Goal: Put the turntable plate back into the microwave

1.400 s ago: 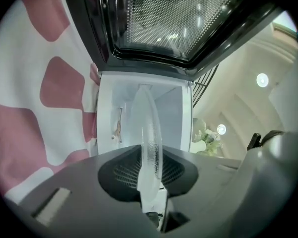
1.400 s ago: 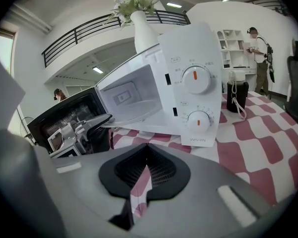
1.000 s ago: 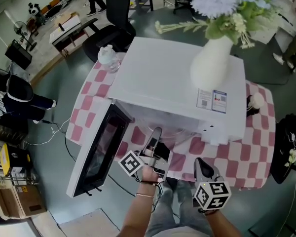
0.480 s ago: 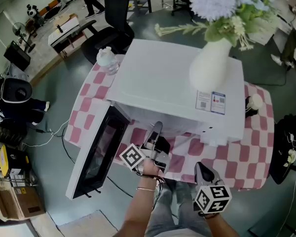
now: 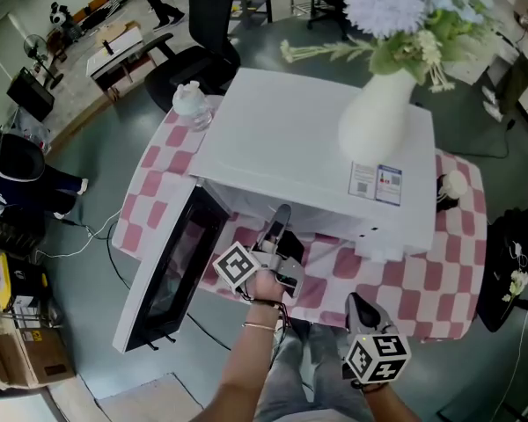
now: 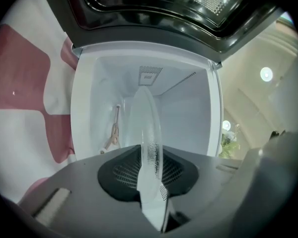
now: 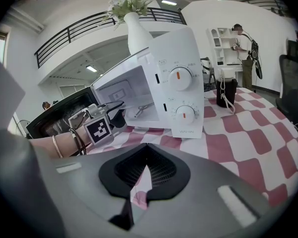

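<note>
Standing by the table, I am looking at a white microwave (image 5: pixel 308 148) sitting on a pink-and-white checked tablecloth (image 5: pixel 422 280). Its door (image 5: pixel 172 266) is hanging wide open on the microwave's left side. A white vase (image 5: pixel 378 108) of pale flowers (image 5: pixel 396 7) is resting on top of the microwave, and a clear plastic bottle (image 5: pixel 192 102) is standing by its back left corner. A black container (image 7: pixel 226 90) is sitting on the cloth to the microwave's right.

The person is holding the left gripper (image 5: pixel 280 227) at the mouth of the microwave's cavity. Its jaws are clamping the rim of the glass turntable plate (image 6: pixel 148 133), which is lying level, edge-on to that gripper's camera. The plate is pointing into the cavity at about mid-height, clear of the cavity floor. A small metal part (image 6: pixel 113 130) is lying on that floor, below the plate and not touching it. A bracelet (image 5: pixel 257 325) is showing on the wrist behind the person's left hand (image 5: pixel 266 288).

The right gripper (image 5: pixel 359 306) is hovering in front of the microwave, out from its control panel, tilting down toward the cloth. Its jaws are pressing together with nothing between them. Two dials (image 7: pixel 179 75) are facing it from the panel. Another person (image 7: pixel 244 43) is standing well beyond the microwave's right side.
</note>
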Motion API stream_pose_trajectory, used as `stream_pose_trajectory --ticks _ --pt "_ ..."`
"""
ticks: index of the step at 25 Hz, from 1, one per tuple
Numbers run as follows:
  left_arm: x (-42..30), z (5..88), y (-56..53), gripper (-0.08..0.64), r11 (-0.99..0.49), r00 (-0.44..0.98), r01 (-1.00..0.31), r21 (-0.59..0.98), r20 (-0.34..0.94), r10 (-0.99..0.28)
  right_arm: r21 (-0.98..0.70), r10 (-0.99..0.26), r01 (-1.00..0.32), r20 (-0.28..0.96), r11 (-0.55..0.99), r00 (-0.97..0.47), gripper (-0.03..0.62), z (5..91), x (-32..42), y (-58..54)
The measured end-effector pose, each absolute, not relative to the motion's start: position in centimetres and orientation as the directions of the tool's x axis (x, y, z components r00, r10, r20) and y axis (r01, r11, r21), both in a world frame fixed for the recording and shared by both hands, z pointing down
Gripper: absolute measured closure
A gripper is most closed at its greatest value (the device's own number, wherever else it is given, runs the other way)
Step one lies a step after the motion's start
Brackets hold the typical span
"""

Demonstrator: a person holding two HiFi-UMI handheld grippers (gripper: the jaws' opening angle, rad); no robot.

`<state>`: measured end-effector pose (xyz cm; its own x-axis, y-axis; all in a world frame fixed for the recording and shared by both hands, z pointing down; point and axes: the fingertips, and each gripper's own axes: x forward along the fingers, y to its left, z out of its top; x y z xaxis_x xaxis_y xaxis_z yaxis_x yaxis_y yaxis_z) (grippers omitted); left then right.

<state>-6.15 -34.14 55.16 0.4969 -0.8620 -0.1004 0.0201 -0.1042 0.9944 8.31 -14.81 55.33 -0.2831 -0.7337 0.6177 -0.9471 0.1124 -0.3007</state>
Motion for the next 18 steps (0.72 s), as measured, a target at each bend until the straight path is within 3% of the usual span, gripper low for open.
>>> stream_pose_trajectory --ticks 18 --pt "-6.1 55.4 -36.6 0.495 -0.067 0.483 0.032 0.997 -0.074 -0.872 -0.303 -0.726 -0.947 0.626 0.111 -0.285 0.583 55.6 8.4 -14.9"
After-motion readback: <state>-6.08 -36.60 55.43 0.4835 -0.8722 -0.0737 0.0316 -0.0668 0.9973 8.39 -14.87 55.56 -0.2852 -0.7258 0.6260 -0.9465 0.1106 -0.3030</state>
